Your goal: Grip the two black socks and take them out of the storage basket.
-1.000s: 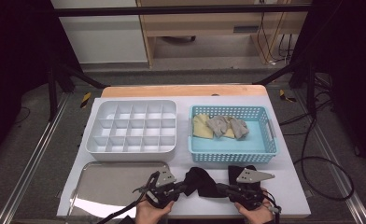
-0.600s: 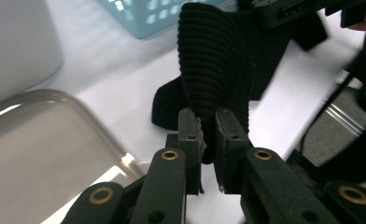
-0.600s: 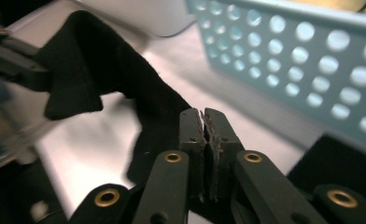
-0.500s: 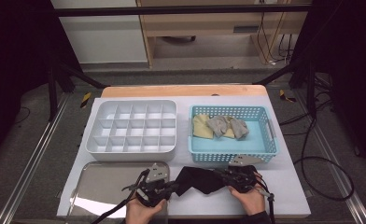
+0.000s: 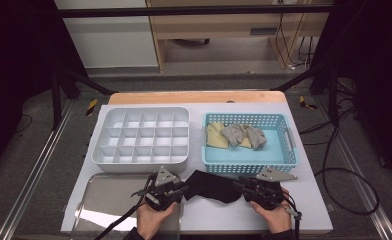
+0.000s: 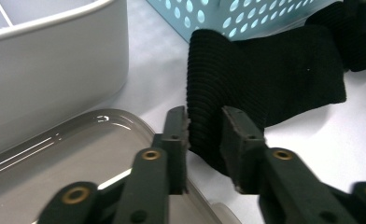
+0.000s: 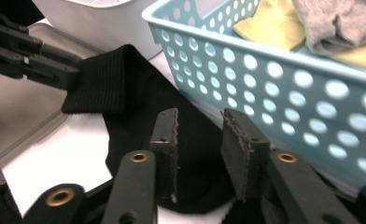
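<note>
Near the desk's front edge, left gripper (image 5: pixel 180 189) and right gripper (image 5: pixel 240 184) jaws have just been opening, standing narrowly apart around the black sock (image 5: pixel 211 185)

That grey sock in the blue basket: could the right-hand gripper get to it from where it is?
Probably yes. The right gripper sits just in front of the basket, whose top is open; the grey sock lies uncovered on top.
</note>
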